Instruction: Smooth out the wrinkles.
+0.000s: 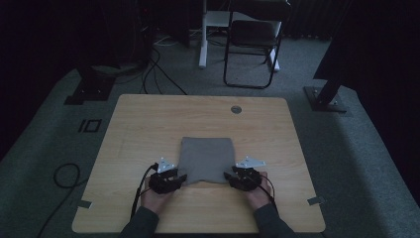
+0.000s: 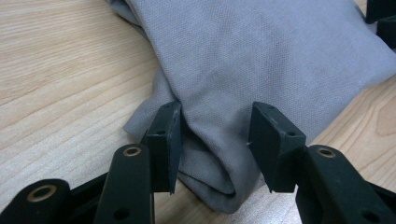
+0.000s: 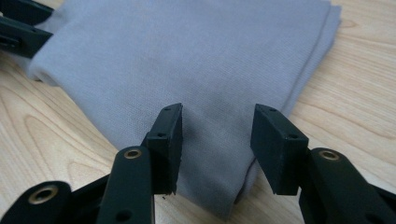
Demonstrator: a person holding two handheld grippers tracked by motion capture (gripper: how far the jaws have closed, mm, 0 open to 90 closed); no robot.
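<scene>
On the near half of the wooden table (image 1: 148, 124) lies a folded grey cloth (image 1: 206, 158), and we have brought both tools to its near corners. At the left, our left gripper (image 2: 215, 140) straddles the near-left corner of the cloth, where the layers bunch into a rounded fold; its jaws stand apart on either side of that fold and the pads do not yet press it, so nothing is grasped. At the right, our right gripper (image 3: 215, 140) sits over the near-right corner with its jaws likewise spread, the fabric running flat between them and unpinched. From here we judge the main risk to be an uneven grab: on the left the bunched corner could let the pads close on the top layers alone, so the lower ones would slip out and the fold would open once we lift. On the right the jaws seem to ride above the flat cloth, and closing there might only skim the surface or catch a single ply. Closing one side before the other could also drag the cloth askew. How many layers the cloth has we cannot tell, since its underside and inner folds are hidden, and the dim high view blurs the jaw tips against the fabric.
</scene>
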